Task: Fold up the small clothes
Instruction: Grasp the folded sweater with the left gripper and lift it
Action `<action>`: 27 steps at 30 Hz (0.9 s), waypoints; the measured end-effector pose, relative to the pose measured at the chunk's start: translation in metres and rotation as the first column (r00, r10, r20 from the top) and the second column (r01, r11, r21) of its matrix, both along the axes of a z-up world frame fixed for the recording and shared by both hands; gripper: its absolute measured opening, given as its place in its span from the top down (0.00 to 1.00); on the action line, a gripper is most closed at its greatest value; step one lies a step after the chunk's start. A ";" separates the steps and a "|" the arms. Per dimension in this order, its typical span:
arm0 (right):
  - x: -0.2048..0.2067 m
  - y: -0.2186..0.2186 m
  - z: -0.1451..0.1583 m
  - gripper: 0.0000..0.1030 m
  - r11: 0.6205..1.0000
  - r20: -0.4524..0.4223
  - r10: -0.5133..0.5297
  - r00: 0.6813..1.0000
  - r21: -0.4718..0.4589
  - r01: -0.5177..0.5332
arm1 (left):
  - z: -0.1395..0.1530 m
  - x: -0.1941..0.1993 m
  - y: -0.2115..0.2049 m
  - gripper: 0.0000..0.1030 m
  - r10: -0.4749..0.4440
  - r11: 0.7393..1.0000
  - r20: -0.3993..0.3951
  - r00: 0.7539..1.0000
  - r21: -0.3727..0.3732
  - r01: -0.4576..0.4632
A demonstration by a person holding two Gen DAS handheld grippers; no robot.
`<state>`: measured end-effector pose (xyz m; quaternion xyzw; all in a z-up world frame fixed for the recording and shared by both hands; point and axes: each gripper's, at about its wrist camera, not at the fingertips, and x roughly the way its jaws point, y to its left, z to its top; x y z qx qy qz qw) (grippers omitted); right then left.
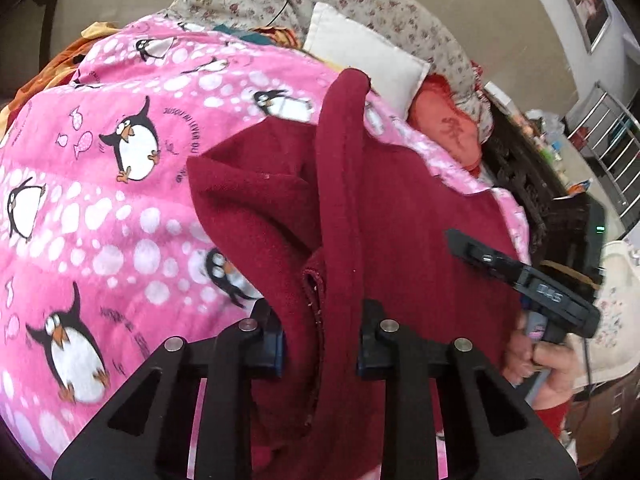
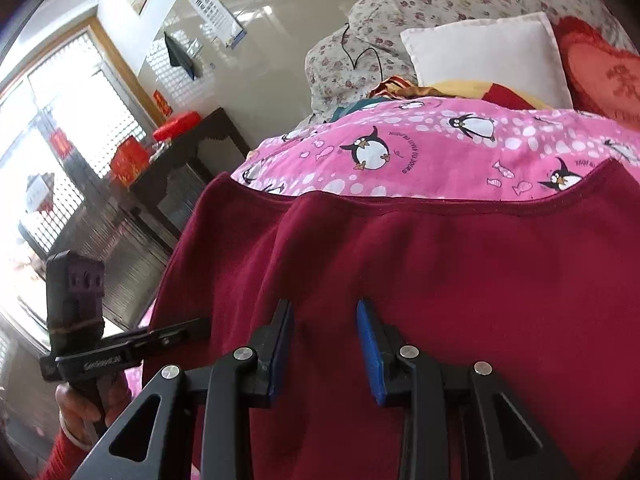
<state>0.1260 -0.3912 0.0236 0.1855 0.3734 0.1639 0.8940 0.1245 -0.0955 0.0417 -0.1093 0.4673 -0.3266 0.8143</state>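
in the left wrist view, the left hand-held gripper (image 1: 320, 344) is seen nearest, its jaws spread apart, with a bunched fold of the dark red fleece garment (image 1: 392, 216) lying between the pads; whether the pads press on the cloth cannot be told. a sleeve-like strip of the garment (image 1: 344, 128) is draped upward from that fold, its tip reaching the pink penguin blanket (image 1: 104, 184). the garment's left edge is rumpled and lifted, and open blanket is left beside it on that side. at the right, the other gripper's body is seen held in the right hand (image 1: 540, 364), just past the garment's right side.

in the right wrist view, the right hand-held gripper (image 2: 326, 344) is held open over the garment (image 2: 460, 280), its blue pads (image 2: 370, 352) apart with flat cloth between them. the stitched far edge (image 2: 400, 206) is laid in a long curve across the blanket (image 2: 420, 152), and a strip of bare blanket is left beyond it. further back lie a white pillow (image 2: 488, 52), a red heart cushion (image 2: 600, 76) and a floral quilt (image 2: 420, 4). at the left, a dark wooden surface (image 2: 188, 156) carrying red boxes stands well apart.
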 end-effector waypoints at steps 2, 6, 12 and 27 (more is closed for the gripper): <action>-0.001 -0.006 0.003 0.69 0.998 0.001 -0.009 1.000 0.056 0.009 | 0.014 -0.011 -0.005 0.78 -0.019 0.999 0.011 1.000 -0.030 0.020; 0.000 -0.025 0.000 0.69 0.978 -0.017 -0.057 0.998 0.201 0.059 | 0.052 -0.049 -0.036 0.78 -0.086 0.996 0.118 0.989 -0.018 0.089; -0.005 -0.073 -0.012 0.66 0.819 -0.123 -0.159 0.980 0.537 0.201 | 0.048 -0.068 -0.109 0.77 -0.142 0.990 0.136 0.980 0.045 0.137; -0.066 -0.066 0.039 0.21 0.907 -0.054 -0.134 0.990 0.395 0.144 | 0.051 -0.148 -0.093 0.30 -0.256 0.967 0.211 0.943 0.057 0.250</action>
